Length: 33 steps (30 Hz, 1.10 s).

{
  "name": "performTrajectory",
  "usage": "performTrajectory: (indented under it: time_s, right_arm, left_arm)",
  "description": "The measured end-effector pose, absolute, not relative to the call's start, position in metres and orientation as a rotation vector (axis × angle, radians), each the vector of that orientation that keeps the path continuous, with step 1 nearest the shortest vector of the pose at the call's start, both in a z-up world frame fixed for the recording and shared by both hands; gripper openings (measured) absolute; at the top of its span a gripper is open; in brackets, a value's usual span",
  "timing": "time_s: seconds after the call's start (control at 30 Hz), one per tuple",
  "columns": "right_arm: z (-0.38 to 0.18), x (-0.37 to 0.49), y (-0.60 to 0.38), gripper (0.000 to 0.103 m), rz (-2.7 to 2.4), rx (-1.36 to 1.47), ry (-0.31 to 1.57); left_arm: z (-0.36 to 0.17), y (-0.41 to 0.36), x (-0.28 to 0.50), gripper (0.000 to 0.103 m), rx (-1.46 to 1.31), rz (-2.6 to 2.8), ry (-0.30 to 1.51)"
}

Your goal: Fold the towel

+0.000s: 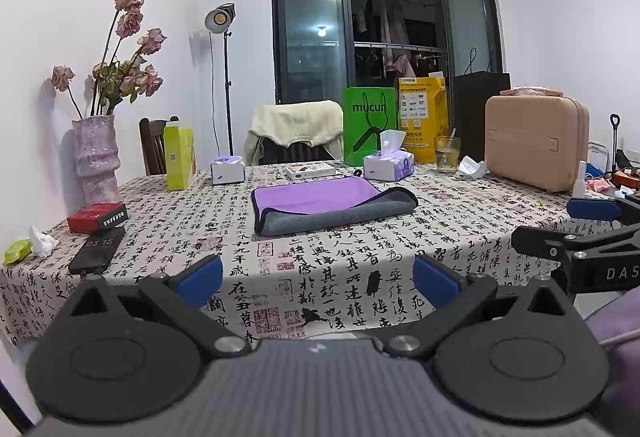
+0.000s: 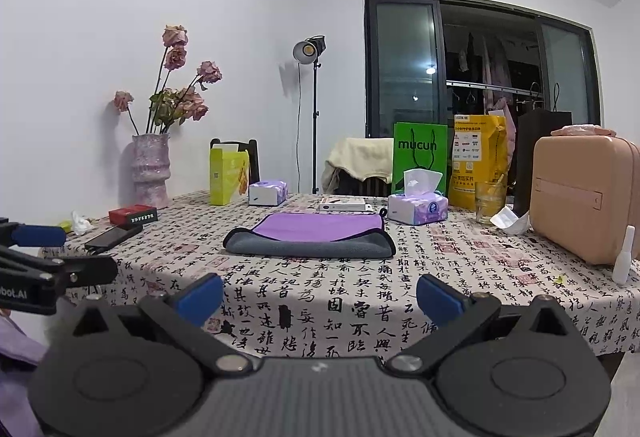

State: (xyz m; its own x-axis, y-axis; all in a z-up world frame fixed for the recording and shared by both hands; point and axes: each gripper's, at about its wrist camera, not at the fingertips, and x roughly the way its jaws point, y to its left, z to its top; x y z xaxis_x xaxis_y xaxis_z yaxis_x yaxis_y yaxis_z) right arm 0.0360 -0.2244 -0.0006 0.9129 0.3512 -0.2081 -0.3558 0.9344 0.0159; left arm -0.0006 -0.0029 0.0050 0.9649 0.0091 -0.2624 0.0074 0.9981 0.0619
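A purple and grey towel (image 1: 328, 205) lies folded in the middle of the table, grey side folded over the near edge; it also shows in the right wrist view (image 2: 312, 235). My left gripper (image 1: 318, 279) is open and empty, held off the table's near edge, well short of the towel. My right gripper (image 2: 320, 297) is open and empty too, at about the same distance. The right gripper also shows at the right of the left wrist view (image 1: 568, 225), and the left gripper at the left of the right wrist view (image 2: 60, 249).
The table (image 1: 360, 277) has a calligraphy-print cloth. On it: a vase of dried roses (image 1: 96, 157), red box (image 1: 97, 217), phone (image 1: 96, 249), tissue packs (image 1: 388, 165), glass (image 1: 447, 153), pink case (image 1: 536, 141), white bottle (image 2: 624, 257). Chairs and bags stand behind.
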Motion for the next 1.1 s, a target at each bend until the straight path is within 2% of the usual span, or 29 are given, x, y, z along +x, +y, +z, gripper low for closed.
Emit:
performTrajectory:
  time_s: [1.1]
  right_arm:
    - [-0.0033, 0.0393, -0.2237, 0.103, 0.361, -0.009, 0.217]
  left_arm:
    - [0.003, -0.0027, 0.001, 0.103, 0.059, -0.001, 0.277]
